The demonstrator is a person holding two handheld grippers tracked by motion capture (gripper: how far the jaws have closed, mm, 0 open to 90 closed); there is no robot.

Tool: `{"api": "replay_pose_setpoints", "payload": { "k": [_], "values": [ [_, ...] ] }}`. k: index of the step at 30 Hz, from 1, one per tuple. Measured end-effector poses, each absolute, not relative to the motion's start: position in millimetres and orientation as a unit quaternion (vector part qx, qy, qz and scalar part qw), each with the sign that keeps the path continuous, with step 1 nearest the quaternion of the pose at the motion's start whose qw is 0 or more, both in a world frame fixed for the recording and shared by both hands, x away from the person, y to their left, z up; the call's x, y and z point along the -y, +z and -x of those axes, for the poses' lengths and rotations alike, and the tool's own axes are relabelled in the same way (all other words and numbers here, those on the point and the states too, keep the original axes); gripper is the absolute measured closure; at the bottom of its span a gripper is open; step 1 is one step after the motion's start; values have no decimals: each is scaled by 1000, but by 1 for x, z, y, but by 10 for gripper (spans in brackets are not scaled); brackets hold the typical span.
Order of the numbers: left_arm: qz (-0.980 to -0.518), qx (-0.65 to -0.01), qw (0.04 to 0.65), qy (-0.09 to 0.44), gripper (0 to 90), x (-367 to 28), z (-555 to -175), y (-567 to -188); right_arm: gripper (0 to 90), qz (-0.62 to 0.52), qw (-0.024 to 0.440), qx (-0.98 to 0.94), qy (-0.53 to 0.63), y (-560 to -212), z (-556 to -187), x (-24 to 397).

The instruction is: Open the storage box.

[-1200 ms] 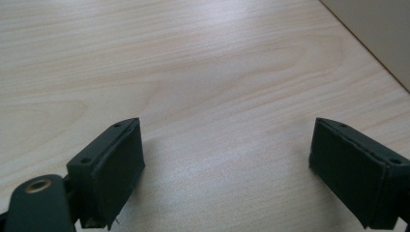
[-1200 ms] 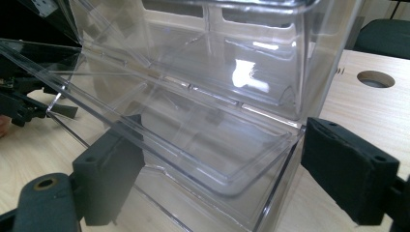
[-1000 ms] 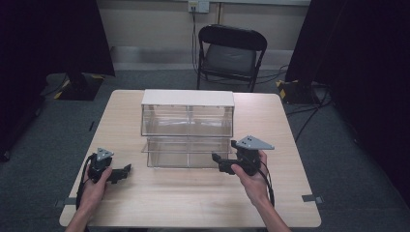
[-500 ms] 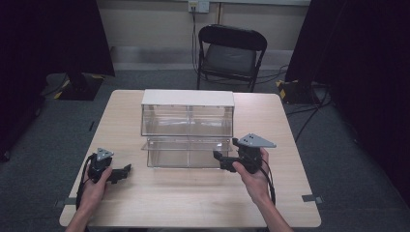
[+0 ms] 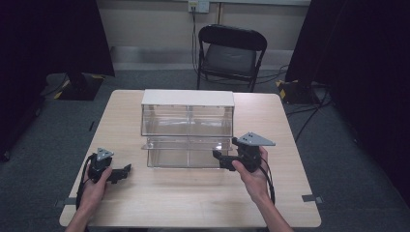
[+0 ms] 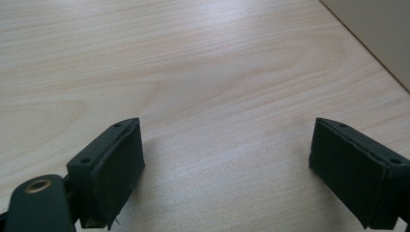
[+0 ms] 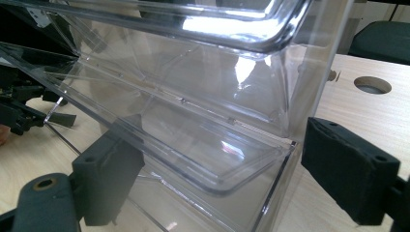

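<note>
right tool: jaws spread, at the corner of the clear box | left tool: jaws spread, low over bare worktop, well apart from box

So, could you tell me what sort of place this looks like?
Probably a lab or studio set up for recording: a lone table on grey carpet, black curtains on both sides, a folding chair, and cables on the floor.
</note>
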State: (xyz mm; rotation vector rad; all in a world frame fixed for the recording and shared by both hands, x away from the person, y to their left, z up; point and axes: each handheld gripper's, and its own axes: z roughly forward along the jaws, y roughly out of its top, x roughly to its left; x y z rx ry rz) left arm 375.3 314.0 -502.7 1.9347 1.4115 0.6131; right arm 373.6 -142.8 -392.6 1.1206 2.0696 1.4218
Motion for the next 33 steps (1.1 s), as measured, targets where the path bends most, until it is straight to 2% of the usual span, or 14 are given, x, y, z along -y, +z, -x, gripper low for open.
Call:
{"api": "replay_pose_setpoints", "payload": {
  "k": [33],
  "values": [
    [-739,-539,328,234,116,-314,-375,-503,143,-400,196,-735,511,-386,-384,140]
  ]
}}
